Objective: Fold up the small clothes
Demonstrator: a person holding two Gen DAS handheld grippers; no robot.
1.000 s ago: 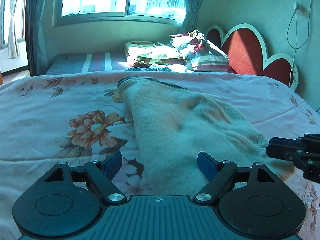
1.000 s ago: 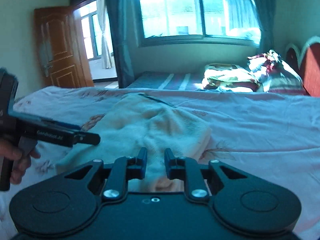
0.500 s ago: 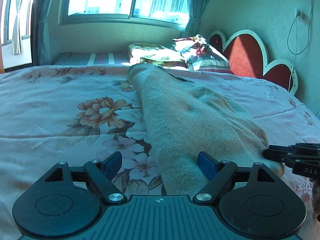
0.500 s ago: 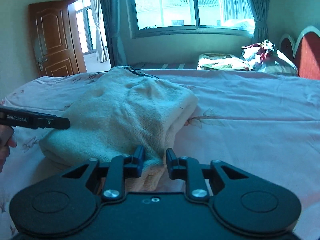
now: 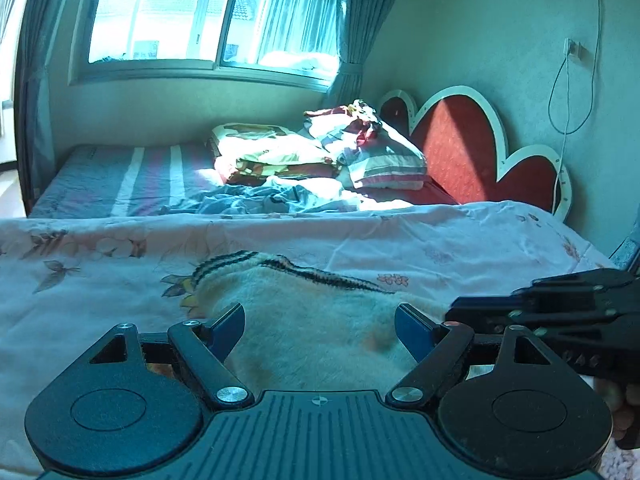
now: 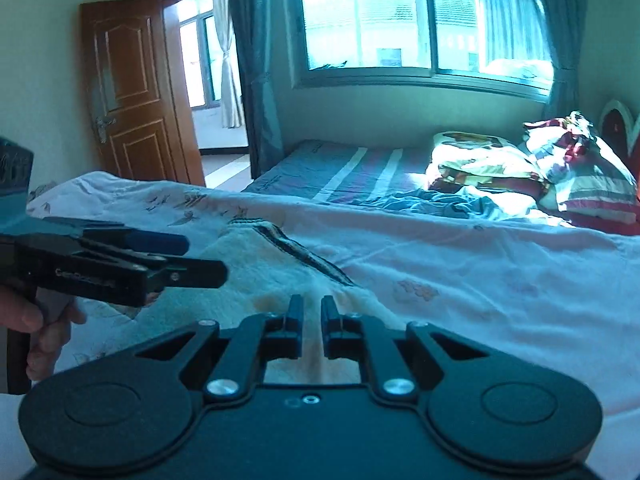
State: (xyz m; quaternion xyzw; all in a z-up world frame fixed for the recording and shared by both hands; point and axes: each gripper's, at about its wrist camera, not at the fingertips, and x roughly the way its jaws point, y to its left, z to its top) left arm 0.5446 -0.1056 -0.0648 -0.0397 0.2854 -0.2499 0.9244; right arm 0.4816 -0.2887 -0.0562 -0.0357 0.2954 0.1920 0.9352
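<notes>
Right hand-held gripper (image 6: 311,316) has just been closing and pinches the near edge of the cream fleece garment (image 5: 320,320) lying on the floral bedsheet (image 5: 100,280); left hand-held gripper (image 5: 320,320) gapes empty over it; I judge a low, level fold best.

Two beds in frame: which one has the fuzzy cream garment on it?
The near bed, under the pink floral sheet. The cream garment lies on it. The far bed, by the window, has a striped cover and piled bedding.
</notes>
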